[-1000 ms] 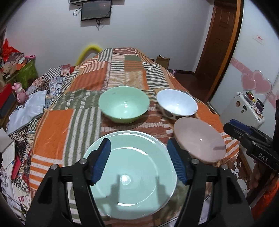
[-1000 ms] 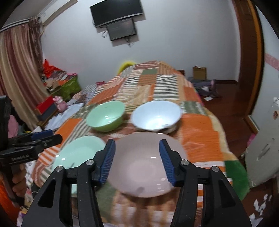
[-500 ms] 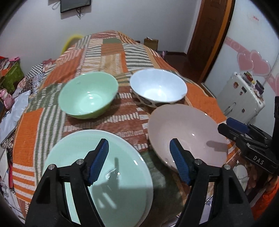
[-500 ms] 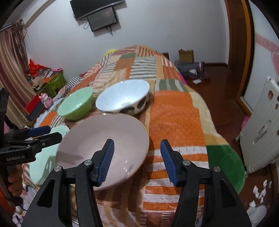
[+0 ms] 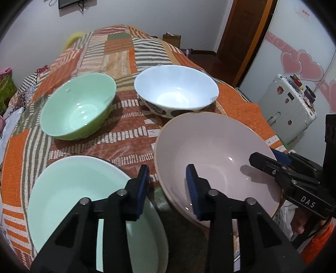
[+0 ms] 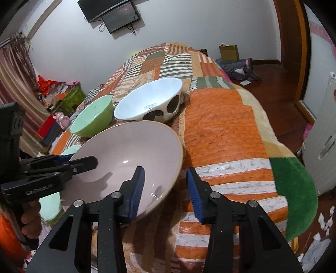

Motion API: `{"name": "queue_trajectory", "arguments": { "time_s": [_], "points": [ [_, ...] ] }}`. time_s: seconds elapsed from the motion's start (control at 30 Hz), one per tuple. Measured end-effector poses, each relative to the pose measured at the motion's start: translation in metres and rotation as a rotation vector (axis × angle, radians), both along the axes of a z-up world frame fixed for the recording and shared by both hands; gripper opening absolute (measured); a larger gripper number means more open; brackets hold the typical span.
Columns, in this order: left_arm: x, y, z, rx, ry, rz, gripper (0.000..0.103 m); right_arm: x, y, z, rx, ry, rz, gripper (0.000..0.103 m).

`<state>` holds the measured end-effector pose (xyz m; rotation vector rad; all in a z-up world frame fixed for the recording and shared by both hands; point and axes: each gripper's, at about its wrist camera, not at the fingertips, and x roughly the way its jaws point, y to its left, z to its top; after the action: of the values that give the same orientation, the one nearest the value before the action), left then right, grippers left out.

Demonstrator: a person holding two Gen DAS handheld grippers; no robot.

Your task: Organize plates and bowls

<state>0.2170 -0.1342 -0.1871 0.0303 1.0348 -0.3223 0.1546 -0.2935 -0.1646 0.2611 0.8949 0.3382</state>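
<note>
I count two plates, pink plate [image 5: 212, 151] and green plate [image 5: 69, 189], plus two bowls, green bowl [image 5: 77, 107] and white bowl [image 5: 176, 90], on a patchwork blanket [image 6: 220, 126]. Left gripper [image 5: 167, 189] and right gripper [image 6: 164, 189] straddle opposite pink rims, jaws just narrowed, pads not yet pinching. Only the right view shows curtains [image 6: 12, 69]; wall TV [image 6: 117, 14] behind.

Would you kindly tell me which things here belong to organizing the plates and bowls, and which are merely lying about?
Belong to the job: pink plate, pale green plate, green bowl, white spotted bowl.

Just lying about: white suitcase, cardboard box, wall screen.
</note>
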Motion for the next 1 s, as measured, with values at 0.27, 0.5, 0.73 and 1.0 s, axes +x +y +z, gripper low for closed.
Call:
{"name": "queue_trajectory", "arguments": {
  "time_s": [0.27,0.5,0.73,1.0],
  "points": [
    [0.001,-0.008,-0.01,-0.015,0.047,-0.019,0.028,0.005,0.005,-0.004,0.012,0.018,-0.004,0.031],
    [-0.004,-0.006,-0.003,-0.014,0.042,-0.021,0.028,0.001,0.006,0.005,0.008,0.01,-0.03,0.03],
    [-0.017,0.003,0.009,-0.034,0.024,-0.014,0.028,-0.007,0.014,0.02,0.006,-0.025,-0.031,0.03],
    [-0.032,0.025,0.032,-0.063,-0.031,0.015,0.028,-0.011,0.034,0.037,-0.011,-0.076,-0.009,0.029]
  ]
}}
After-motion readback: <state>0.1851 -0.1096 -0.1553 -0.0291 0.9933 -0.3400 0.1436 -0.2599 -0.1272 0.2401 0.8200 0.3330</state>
